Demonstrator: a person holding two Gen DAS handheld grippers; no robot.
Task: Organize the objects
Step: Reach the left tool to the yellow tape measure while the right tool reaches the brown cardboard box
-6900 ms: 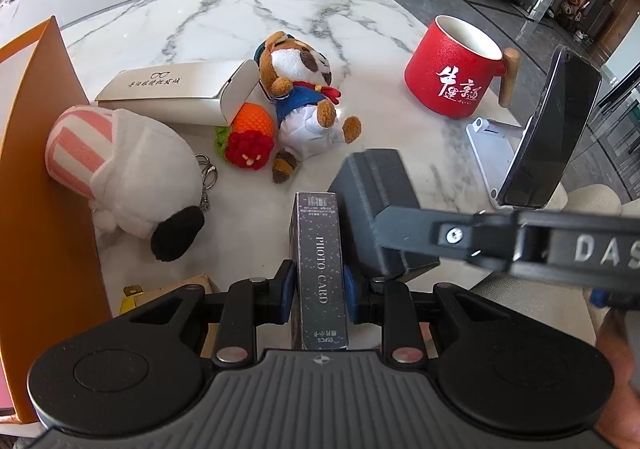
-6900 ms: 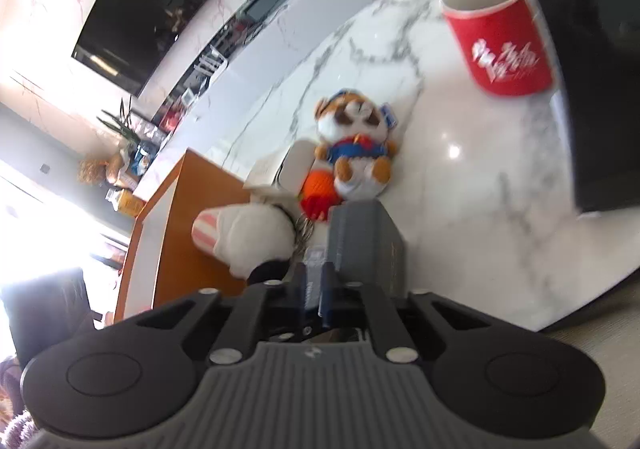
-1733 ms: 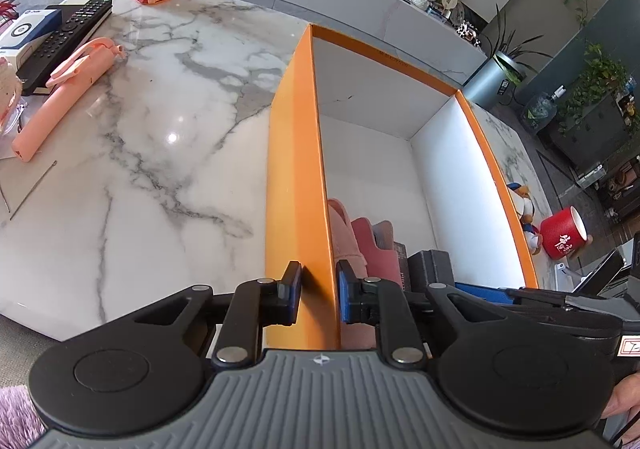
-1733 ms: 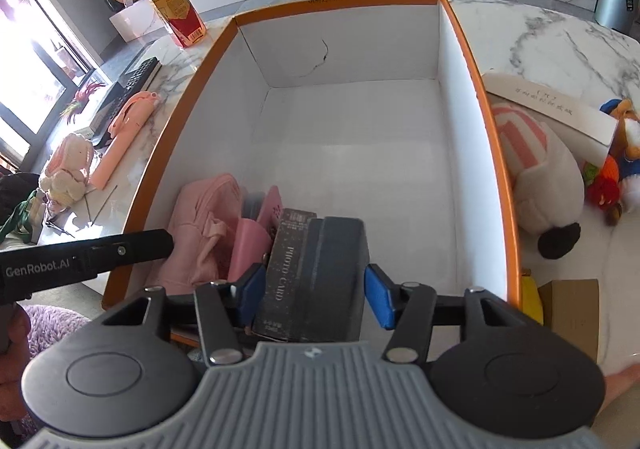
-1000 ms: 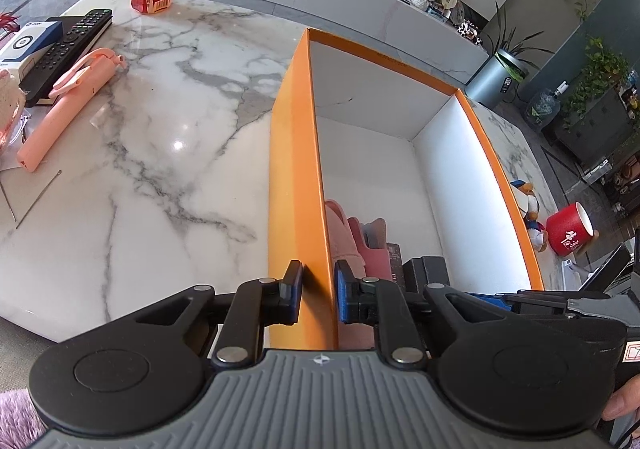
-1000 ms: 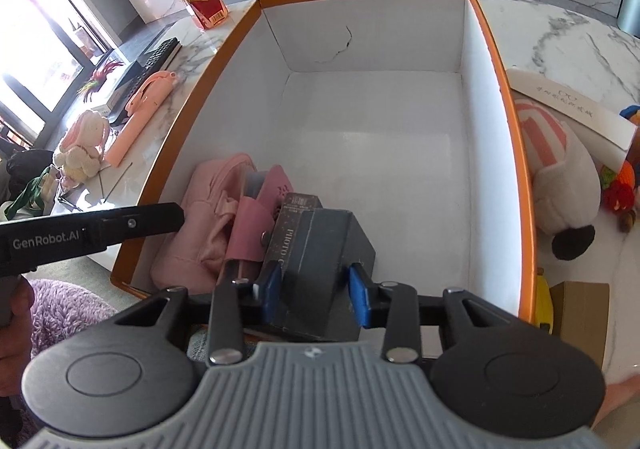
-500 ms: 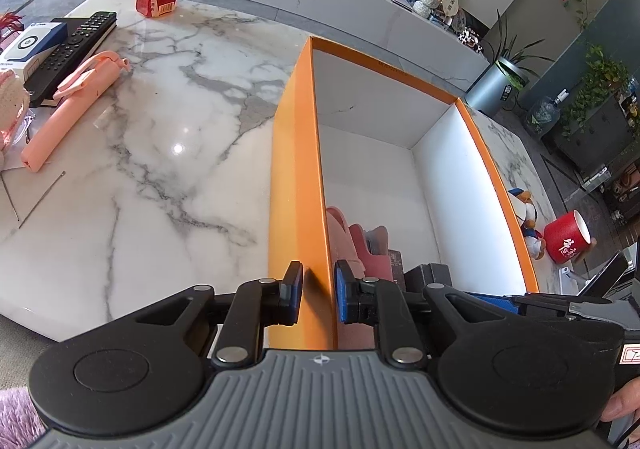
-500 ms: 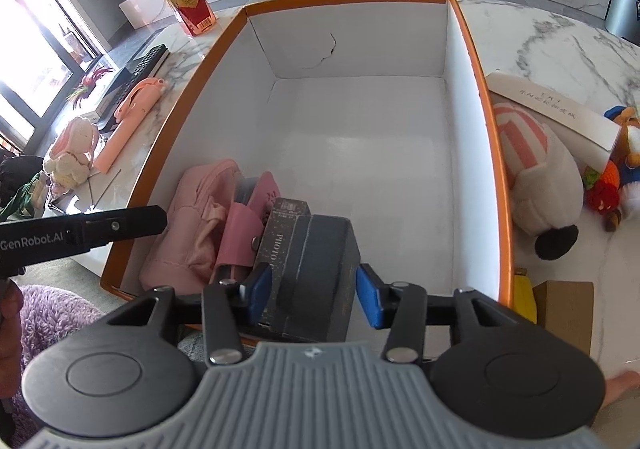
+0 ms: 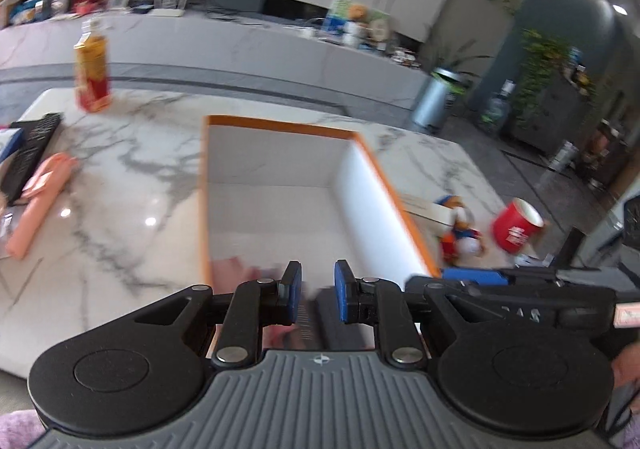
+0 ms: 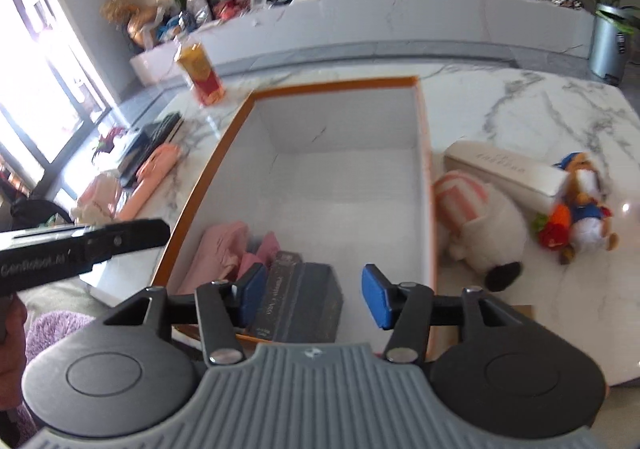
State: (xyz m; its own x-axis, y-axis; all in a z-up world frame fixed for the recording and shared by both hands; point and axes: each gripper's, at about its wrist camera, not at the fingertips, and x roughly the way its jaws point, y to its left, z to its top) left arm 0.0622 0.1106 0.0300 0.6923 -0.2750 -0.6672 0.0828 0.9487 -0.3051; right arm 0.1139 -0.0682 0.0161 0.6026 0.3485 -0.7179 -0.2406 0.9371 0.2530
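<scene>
Marble is covering the bench [image 10: 520, 105], and an orange-rimmed box [image 10: 423, 153] is sitting at the middle of both views. Half a second ago the right hand-held gripper [image 10: 314, 295] was closing around the dark case; now its blue pads are standing wide apart and holding nothing. The case [image 10: 308, 301] and the slimmer photo-card pack [image 10: 276, 289] touching its left side are lying in the near left corner of the box, at the lower middle of the right view, next to pink fabric items [image 10: 228, 249]. So this placement looks finished.

The left hand-held gripper [image 9: 317, 289], which was pinching the box's left wall a moment ago, is now open too and off the wall, with the left view blurred by its motion. The box no longer seems to need steadying.

Still out on the bench, at the right of the right view, are a striped white plush [image 10: 480, 225], a long white carton [image 10: 508, 173] and a small dog plush [image 10: 584, 205]; a red mug [image 9: 516, 225] is showing at the right of the left view. These probably come next.
</scene>
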